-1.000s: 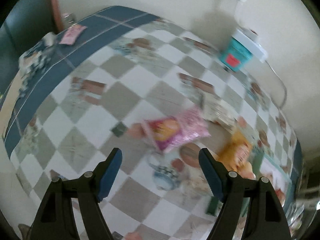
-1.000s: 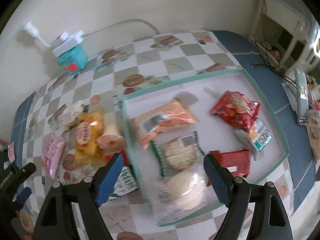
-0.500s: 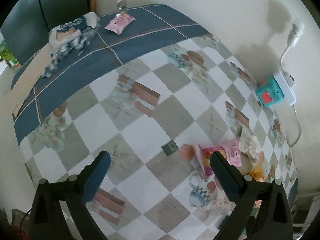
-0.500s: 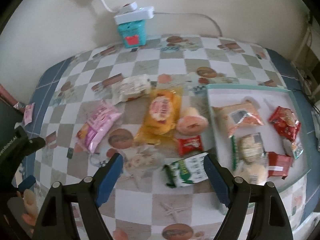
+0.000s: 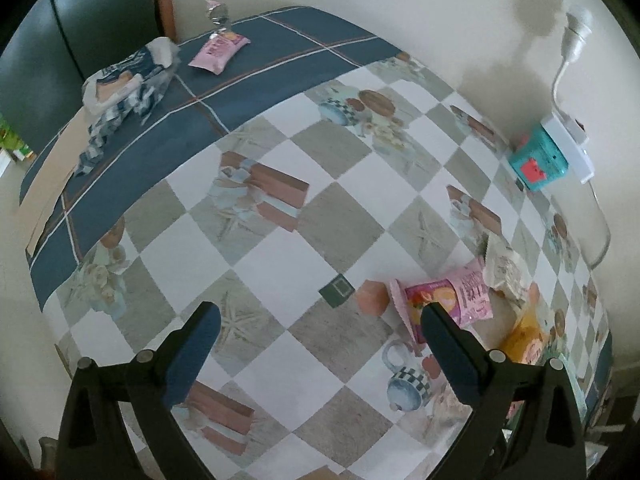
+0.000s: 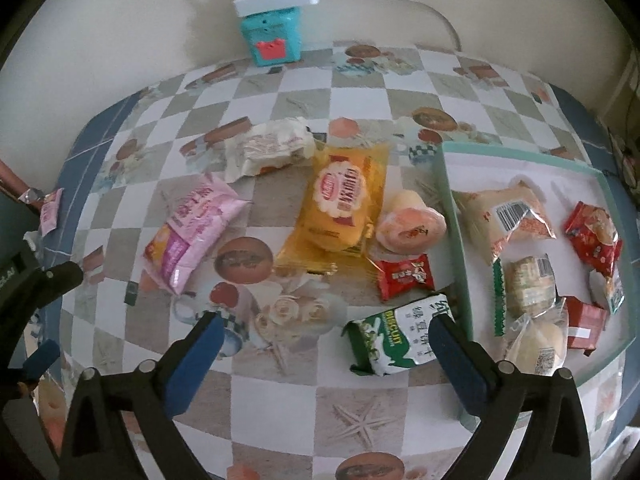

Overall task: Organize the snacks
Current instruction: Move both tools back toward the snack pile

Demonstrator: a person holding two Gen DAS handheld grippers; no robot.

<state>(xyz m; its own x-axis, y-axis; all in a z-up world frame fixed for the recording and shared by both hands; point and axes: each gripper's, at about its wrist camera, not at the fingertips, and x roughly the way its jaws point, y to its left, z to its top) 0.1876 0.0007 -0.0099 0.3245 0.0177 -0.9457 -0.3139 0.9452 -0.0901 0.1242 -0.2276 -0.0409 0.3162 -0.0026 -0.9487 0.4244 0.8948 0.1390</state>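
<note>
Loose snacks lie on the checkered tablecloth: a pink packet (image 6: 192, 228), a yellow packet (image 6: 340, 208), a white packet (image 6: 272, 148), a round peach bun (image 6: 412, 228), a small red packet (image 6: 404, 276) and a green-and-white biscuit packet (image 6: 400, 336). A white tray with a teal rim (image 6: 452, 208) at right holds several snacks. My right gripper (image 6: 326, 340) is open and empty above the table, the biscuit packet by its right finger. My left gripper (image 5: 320, 340) is open and empty; the pink packet (image 5: 444, 300) lies just beyond its right finger.
A teal box (image 6: 272, 36) with a white power strip stands against the back wall. At the table's far left lie a small pink packet (image 5: 218, 50) and a crumpled blue-and-white bag (image 5: 124, 88). The left gripper shows at the left edge (image 6: 28, 292) of the right wrist view.
The right gripper has swung left from over the tray to over the loose snacks. The left gripper has pulled back and left, so the pink packet sits further right in its view.
</note>
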